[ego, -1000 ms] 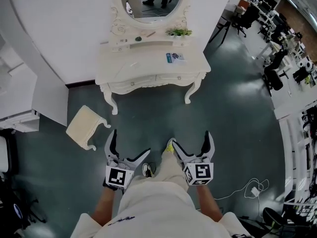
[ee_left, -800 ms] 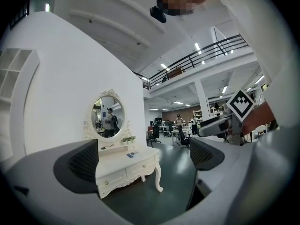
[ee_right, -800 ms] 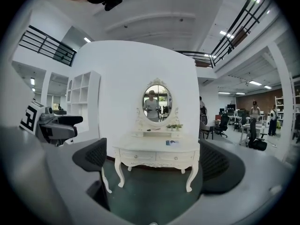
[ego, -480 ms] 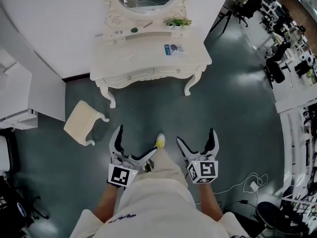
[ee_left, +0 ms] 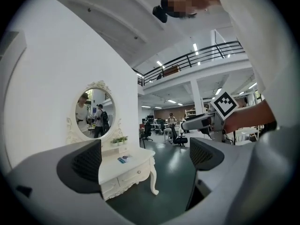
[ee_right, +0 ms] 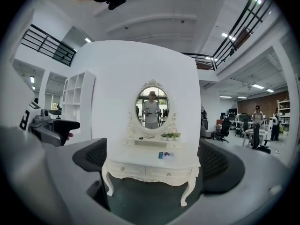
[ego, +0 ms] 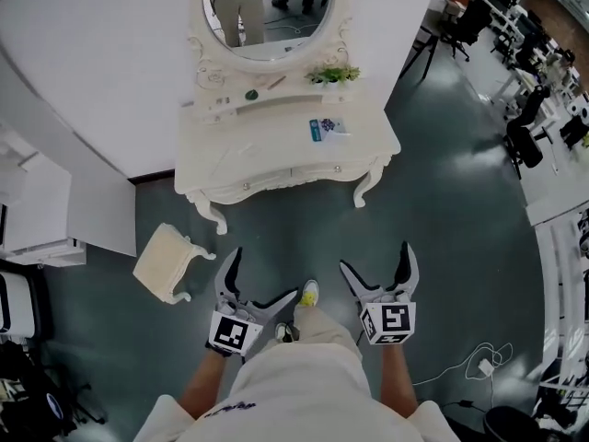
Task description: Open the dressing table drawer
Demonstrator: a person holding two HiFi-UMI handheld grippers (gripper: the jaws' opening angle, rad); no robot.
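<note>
From the head view, the dressing table (ego: pixel 276 145) stands against the far wall, well apart from both tools, with bare floor between. Its front faces the near side and its length runs left to right. Two drawers sit side by side in that front, the left drawer (ego: pixel 241 188) and the right drawer (ego: pixel 333 168), each with a small knob. The left gripper (ego: pixel 262 276) and right gripper (ego: pixel 377 263) are held about level on the near side, both spread wide and holding nothing. Neither looks clearly nearer. A stool (ego: pixel 170 261) lies tipped on the floor, to the left of the left gripper.

In the left gripper view, the jaws are wide apart with only air between them. The table (ee_left: pixel 126 165) appears far off toward the left jaw, seen at an angle.

In the right gripper view, the jaws are likewise wide apart and empty. The table (ee_right: pixel 154 165) sits squarely between them, far ahead, so this tool seems better lined up for a straight approach and a pull toward the near side.
</note>
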